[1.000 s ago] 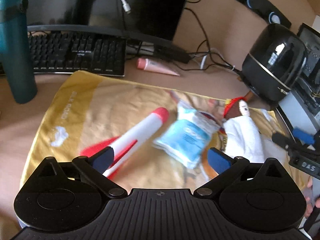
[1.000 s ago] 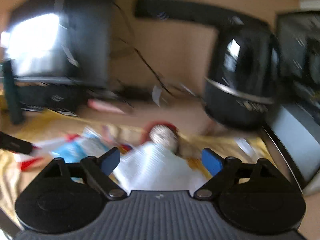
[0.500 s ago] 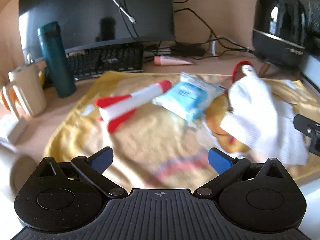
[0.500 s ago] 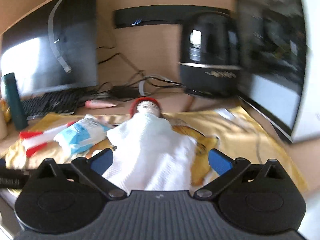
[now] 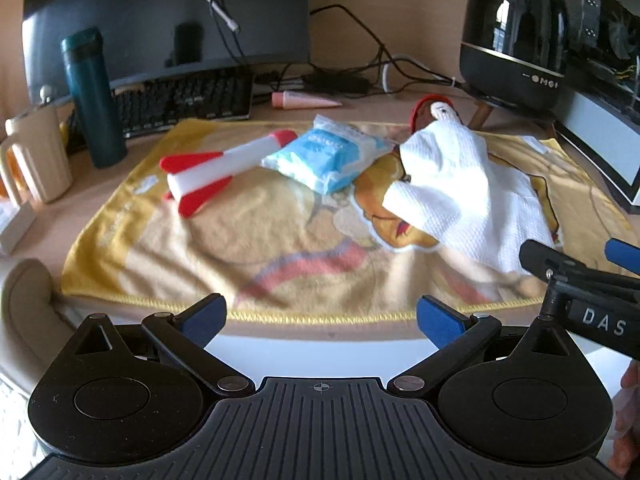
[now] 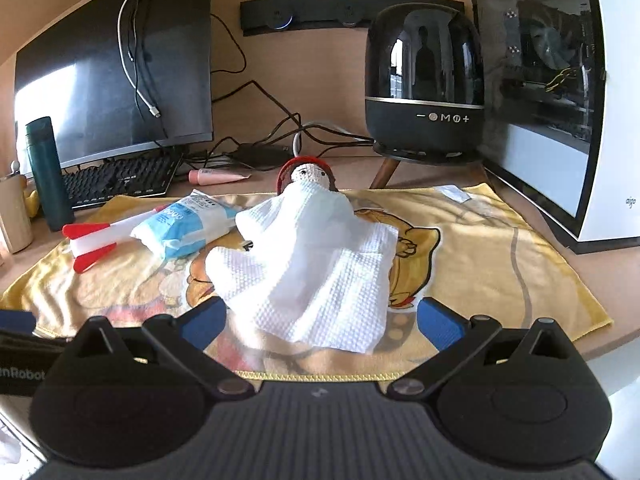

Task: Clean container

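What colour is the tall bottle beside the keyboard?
Dark teal bottle; clearest in the left wrist view.

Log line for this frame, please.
left tongs open, empty | right tongs open, empty, near white cloth | cloth draped over doll | yellow towel underneath

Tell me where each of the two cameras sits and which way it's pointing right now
Left wrist: on the left gripper, at the desk's near edge, facing the yellow towel; its own open fingers, the right gripper and a bit of hand at right show.
Right wrist: on the right gripper, open, facing the white cloth; the left gripper pokes in at left.
Shared: towel, cloth, toy rocket, blue packet, black speaker.
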Tool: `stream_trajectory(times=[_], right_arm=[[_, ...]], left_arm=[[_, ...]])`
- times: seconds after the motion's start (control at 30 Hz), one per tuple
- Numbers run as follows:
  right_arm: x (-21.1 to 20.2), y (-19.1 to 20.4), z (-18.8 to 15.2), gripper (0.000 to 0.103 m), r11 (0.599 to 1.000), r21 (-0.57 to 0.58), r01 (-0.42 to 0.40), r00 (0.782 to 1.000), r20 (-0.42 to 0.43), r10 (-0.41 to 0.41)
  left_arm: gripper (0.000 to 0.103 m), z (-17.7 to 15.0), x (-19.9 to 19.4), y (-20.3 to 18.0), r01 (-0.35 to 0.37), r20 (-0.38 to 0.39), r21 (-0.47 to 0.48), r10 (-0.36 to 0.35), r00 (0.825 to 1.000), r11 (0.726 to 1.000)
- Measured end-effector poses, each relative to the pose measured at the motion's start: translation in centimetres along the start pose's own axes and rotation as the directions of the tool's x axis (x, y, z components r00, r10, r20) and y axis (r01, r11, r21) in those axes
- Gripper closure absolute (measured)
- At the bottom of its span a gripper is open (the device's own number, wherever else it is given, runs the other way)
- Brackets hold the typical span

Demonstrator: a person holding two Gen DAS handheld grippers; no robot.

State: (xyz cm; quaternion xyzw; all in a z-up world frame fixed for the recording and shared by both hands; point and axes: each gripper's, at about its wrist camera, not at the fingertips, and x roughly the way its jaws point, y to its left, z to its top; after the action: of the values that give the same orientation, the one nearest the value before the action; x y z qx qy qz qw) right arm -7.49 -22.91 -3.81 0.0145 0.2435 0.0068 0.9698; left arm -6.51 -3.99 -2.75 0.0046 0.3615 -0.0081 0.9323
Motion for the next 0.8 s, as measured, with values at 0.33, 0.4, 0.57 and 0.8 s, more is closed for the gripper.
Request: stream_trajectory(times=[0.33,0.4,0.57,0.8], right_arm=[[-0.2,1.2,-0.4,0.000,1.000,0.008,0.022,1.000,-0.019,-0.021],[-0.2,1.4,-0.4,0.000,1.000,0.003,0.021,0.999,-0.025,-0.021],[-0.3,2.4,-0.7,0.000,1.000,-0.008,0.013,0.999,-0.035,-0.013],[-0.7,2.5,-0.5,0.000,1.000,-0.013,0.006,1.000,-0.026,-0.007]], left_arm=[[0.000,-0.8,-0.3,0.6,0.010,-0.018,-0.026,-0.011,1.000,1.000],[0.000,-0.9,-0.5,0.6,0.018,-0.010,-0.026,-0.018,1.000,1.000],[0.000,-1.1,-0.9,0.7,0.008,-0.004,-0.021,-0.008,1.000,1.000],[0.000,-1.1,-1.1,0.9,-0.001,-0.005,-0.034,0.001,1.000,0.999]])
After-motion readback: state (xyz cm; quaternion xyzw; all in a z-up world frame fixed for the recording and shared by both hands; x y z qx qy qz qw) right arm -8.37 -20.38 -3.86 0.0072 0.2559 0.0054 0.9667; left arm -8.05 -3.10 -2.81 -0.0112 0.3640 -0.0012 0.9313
